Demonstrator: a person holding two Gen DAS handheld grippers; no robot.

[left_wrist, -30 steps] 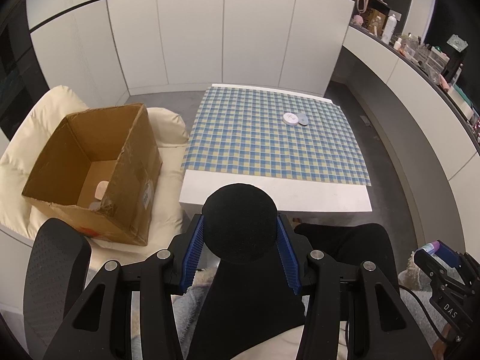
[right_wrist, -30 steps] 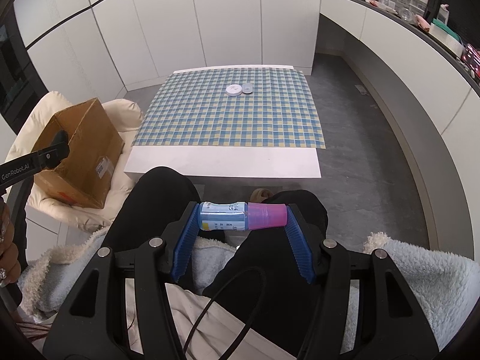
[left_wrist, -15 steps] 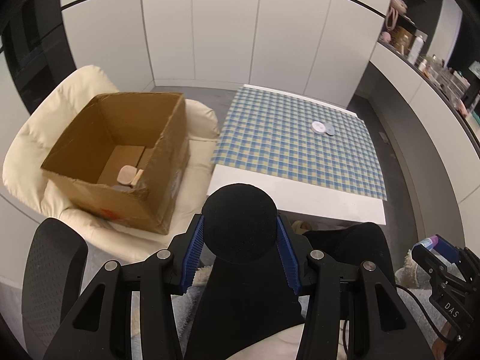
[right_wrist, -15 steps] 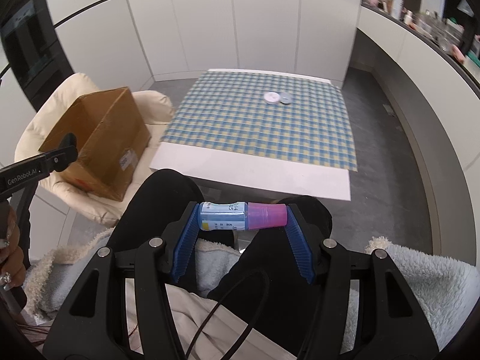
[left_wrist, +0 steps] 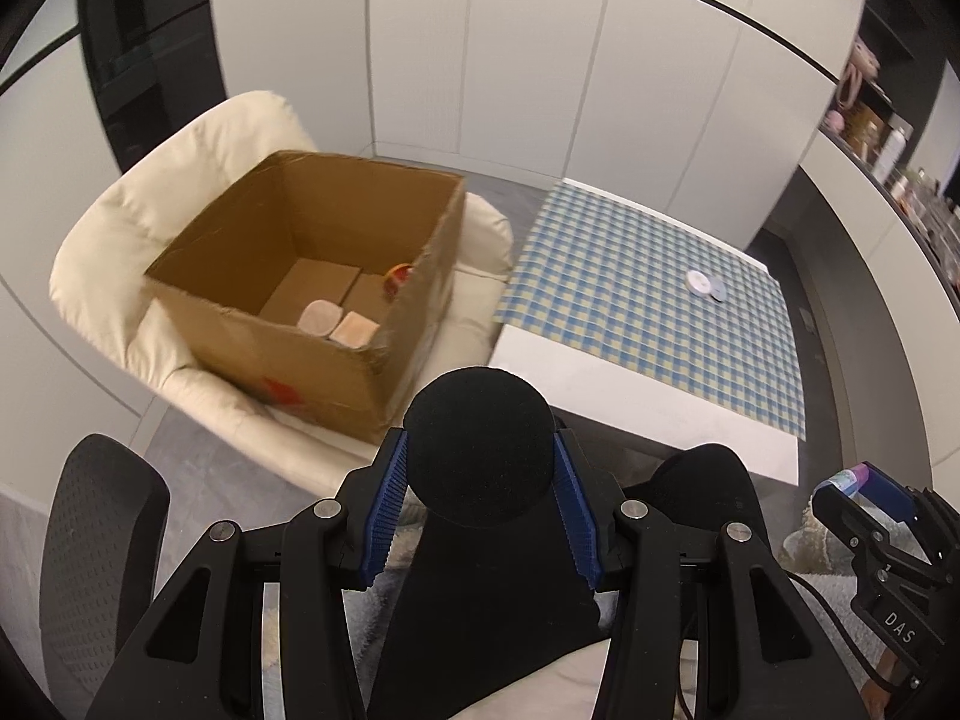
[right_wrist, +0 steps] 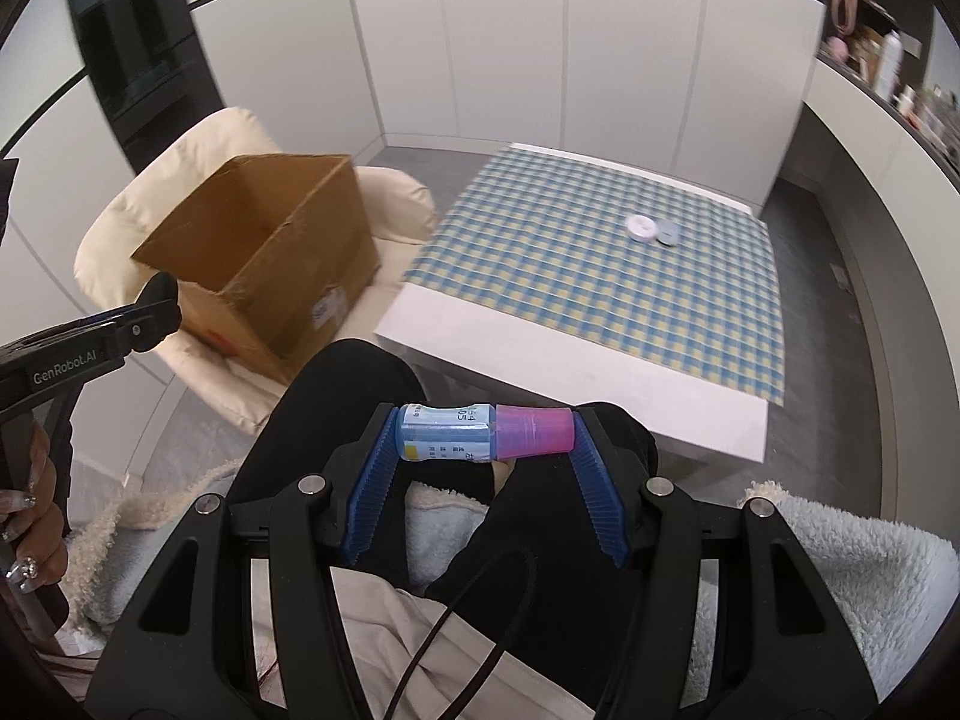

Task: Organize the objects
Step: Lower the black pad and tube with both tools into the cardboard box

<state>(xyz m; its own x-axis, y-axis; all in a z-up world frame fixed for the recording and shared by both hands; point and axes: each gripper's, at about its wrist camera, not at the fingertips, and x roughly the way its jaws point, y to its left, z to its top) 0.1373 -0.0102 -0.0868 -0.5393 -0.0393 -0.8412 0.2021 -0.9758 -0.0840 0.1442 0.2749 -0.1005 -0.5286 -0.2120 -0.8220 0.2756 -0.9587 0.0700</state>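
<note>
the right gripper (right_wrist: 483, 438) is clamped end to end on a small bottle (right_wrist: 486, 433), its long axis lying crosswise between the ribbed blue pads (right_wrist: 375, 495), pink cap toward the right pad; its pale label carries print too small to read beyond what may be "05". the left gripper (left_wrist: 479, 501) squeezes a round black foam ball (left_wrist: 479, 447), matte and spongy. its side reads "genrobot.ai". further off, an open cardboard box (left_wrist: 324, 354) sits on a cream cushioned chair (left_wrist: 150, 228), holding small items. beyond, two small discs (right_wrist: 651, 229) lie on the blue checked cloth (right_wrist: 570, 276) covering a white table (right_wrist: 540, 360).
</note>
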